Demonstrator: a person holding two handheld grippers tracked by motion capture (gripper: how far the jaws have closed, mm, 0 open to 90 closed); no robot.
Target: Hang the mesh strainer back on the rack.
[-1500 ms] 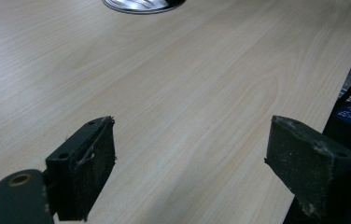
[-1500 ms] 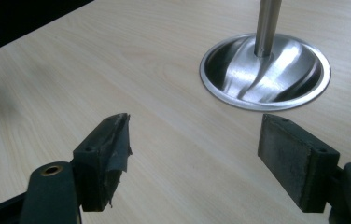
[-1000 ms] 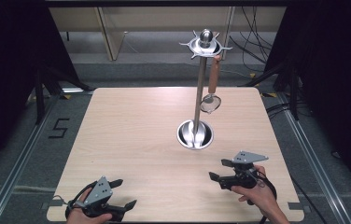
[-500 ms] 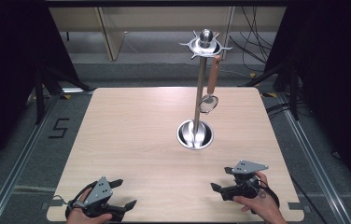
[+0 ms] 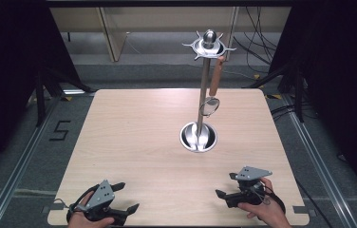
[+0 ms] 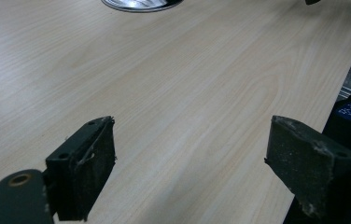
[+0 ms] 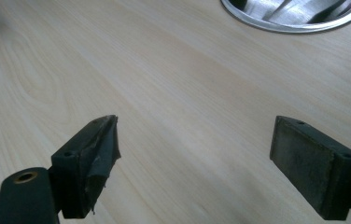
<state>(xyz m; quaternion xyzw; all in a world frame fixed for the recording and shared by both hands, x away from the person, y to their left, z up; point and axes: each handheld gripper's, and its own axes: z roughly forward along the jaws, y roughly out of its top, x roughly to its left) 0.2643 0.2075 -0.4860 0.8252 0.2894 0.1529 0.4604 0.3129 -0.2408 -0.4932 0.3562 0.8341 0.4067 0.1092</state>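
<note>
Left claw (image 5: 126, 198) rests at the table's (image 5: 134, 142) near edge, jaws wide, nothing between them. Right claw (image 5: 226, 185) sits well apart, also wide and empty. The stand (image 5: 199, 137), a spoon (image 5: 211, 92) hanging from it, rises just ahead of the right claw.

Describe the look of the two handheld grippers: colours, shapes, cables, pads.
Both are black two-jaw tools. The left gripper and the right gripper each carry a grey three-cornered plate on top, and a thin black cable loops from each. In the gripper views the jaws end in blocky black pads, worn and scuffed, with small screw holes; one right pad has frayed edges. No sleeves visible.
</note>
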